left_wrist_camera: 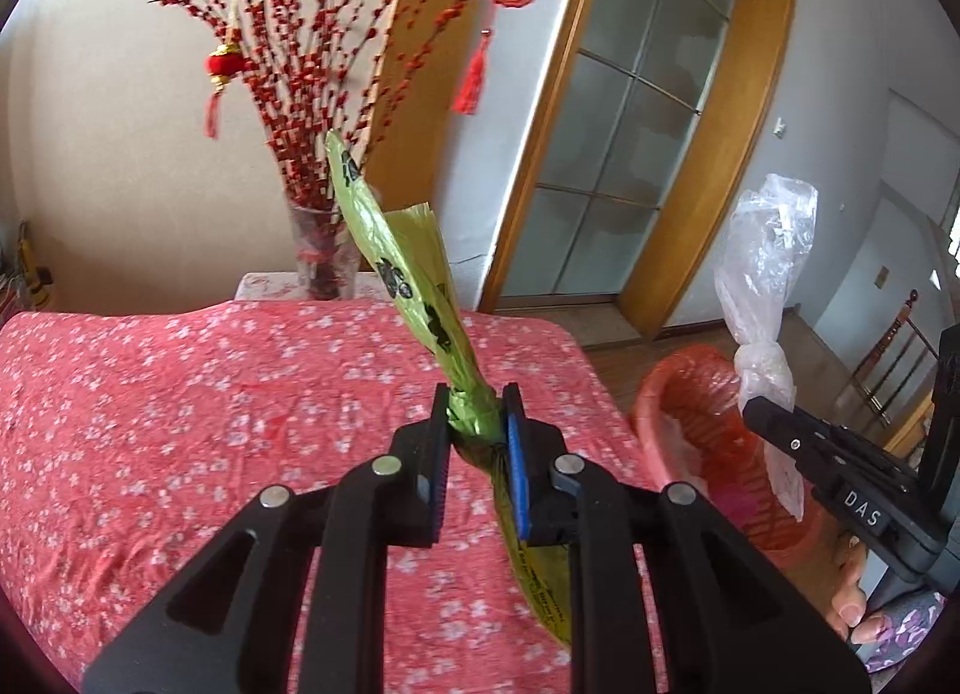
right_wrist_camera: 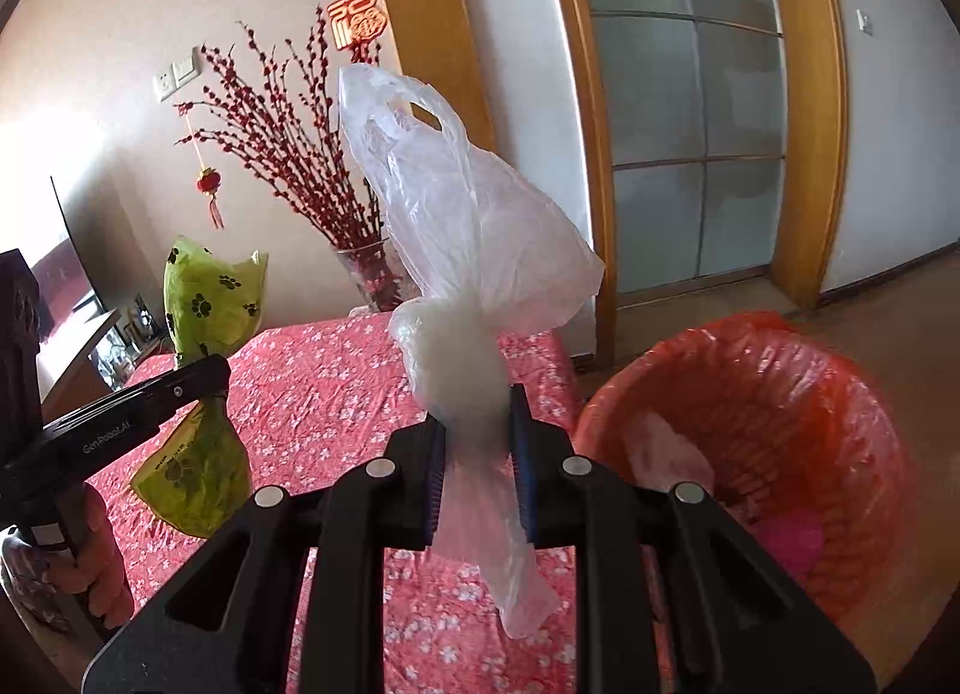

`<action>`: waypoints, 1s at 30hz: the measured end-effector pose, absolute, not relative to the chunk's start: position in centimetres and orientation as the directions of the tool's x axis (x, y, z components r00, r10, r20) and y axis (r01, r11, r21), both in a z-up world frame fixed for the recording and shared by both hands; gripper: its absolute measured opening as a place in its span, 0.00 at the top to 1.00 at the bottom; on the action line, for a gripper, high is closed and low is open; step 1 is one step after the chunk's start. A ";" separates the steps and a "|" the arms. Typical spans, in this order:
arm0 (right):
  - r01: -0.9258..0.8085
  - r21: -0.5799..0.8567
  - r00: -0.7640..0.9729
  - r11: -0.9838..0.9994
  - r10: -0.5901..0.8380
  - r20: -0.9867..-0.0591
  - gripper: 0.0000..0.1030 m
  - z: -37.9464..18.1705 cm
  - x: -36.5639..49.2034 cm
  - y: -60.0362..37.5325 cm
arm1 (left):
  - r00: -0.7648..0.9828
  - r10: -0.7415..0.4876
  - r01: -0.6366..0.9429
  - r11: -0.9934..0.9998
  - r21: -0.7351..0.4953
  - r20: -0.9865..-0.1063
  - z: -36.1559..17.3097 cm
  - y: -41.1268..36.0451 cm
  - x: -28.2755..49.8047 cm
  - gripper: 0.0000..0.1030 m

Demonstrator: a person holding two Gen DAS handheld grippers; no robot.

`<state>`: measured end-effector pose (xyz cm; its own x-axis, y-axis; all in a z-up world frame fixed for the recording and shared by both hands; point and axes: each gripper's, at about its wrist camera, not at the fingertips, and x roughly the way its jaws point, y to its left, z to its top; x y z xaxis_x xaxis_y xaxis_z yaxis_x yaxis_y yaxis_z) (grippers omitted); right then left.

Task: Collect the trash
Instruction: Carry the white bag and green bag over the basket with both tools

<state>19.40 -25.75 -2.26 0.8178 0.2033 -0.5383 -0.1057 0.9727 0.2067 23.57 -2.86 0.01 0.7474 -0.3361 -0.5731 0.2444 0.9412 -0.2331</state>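
My left gripper (left_wrist_camera: 477, 412) is shut on a knotted green plastic bag with black paw prints (left_wrist_camera: 414, 268), held above the table; it also shows in the right wrist view (right_wrist_camera: 210, 298). My right gripper (right_wrist_camera: 477, 418) is shut on a knotted clear plastic bag (right_wrist_camera: 462, 226), held up beside the table's right edge; it also shows in the left wrist view (left_wrist_camera: 768, 250). A red bin lined with a red bag (right_wrist_camera: 840, 382) stands on the floor just right of the table, below and right of the clear bag; it also shows in the left wrist view (left_wrist_camera: 678, 394).
The table carries a red floral cloth (left_wrist_camera: 210, 424). A glass vase of red blossom branches (left_wrist_camera: 318, 256) stands behind its far edge. A wooden-framed glass door (left_wrist_camera: 624, 153) is at the back right. A TV and shelf (right_wrist_camera: 78, 298) are at the far left.
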 end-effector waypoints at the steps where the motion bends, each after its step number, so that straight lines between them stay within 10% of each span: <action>1: -0.100 0.207 0.820 0.973 0.199 -0.537 0.80 -2.2 19.3 -26.0 | 0.746 -0.343 0.252 0.939 -0.234 -0.571 0.1 -3.3 23.4 0.83; 30: 0.159 0.284 0.869 0.946 0.003 -0.495 0.80 -2.5 14.6 -38.4 | 0.585 -0.568 0.500 0.815 -0.294 -0.579 -0.6 -17.6 24.6 0.83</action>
